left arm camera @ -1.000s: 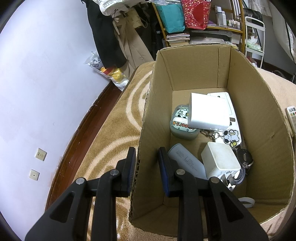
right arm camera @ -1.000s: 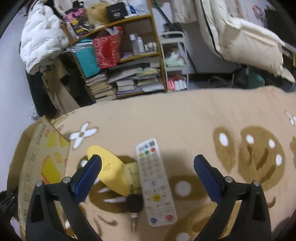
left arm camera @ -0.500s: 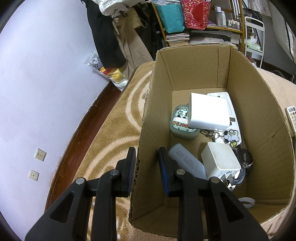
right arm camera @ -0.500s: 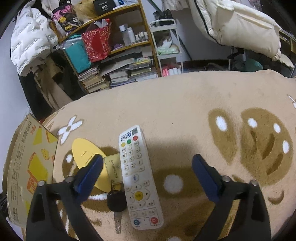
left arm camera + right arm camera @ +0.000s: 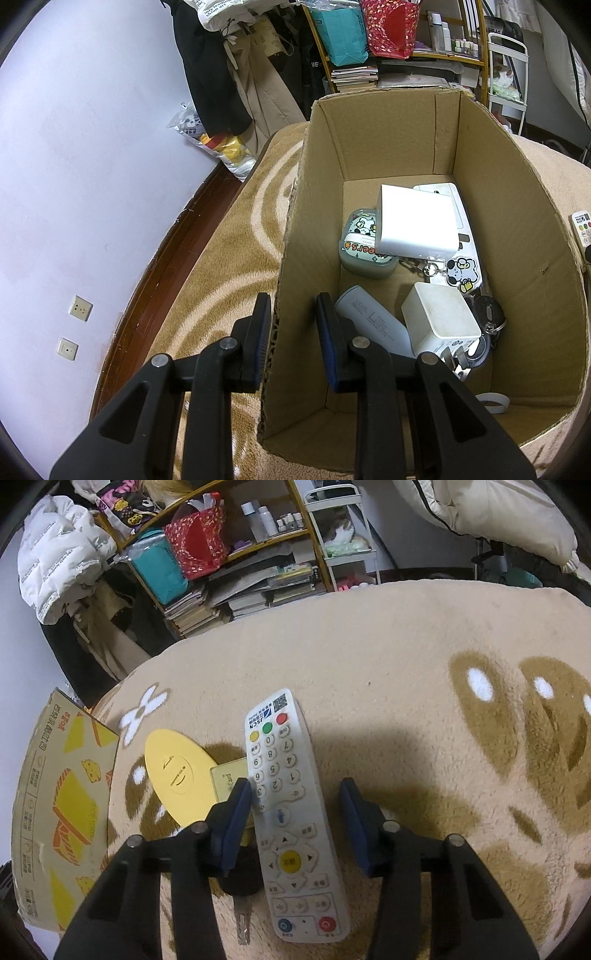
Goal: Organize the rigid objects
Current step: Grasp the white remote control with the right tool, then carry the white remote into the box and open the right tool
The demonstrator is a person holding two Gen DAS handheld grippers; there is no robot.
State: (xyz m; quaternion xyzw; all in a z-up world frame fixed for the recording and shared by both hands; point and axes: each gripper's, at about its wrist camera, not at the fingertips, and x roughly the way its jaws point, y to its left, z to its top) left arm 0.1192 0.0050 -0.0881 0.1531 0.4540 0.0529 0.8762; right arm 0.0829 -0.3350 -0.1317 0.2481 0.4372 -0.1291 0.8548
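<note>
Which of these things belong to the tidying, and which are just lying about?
Part of the job:
cardboard box
remote control
yellow disc
key
left tongs
right tongs

Just lying about:
bookshelf
white jacket
red bag

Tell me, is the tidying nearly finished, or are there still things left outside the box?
Partly done. Two white adapters, a power bank and a cartoon case already lie in the cardboard box. The left gripper straddles the box's wall. The right gripper is open around the remote, not gripping. Left on the blanket: the remote, a yellow disc, a card and a key.
</note>
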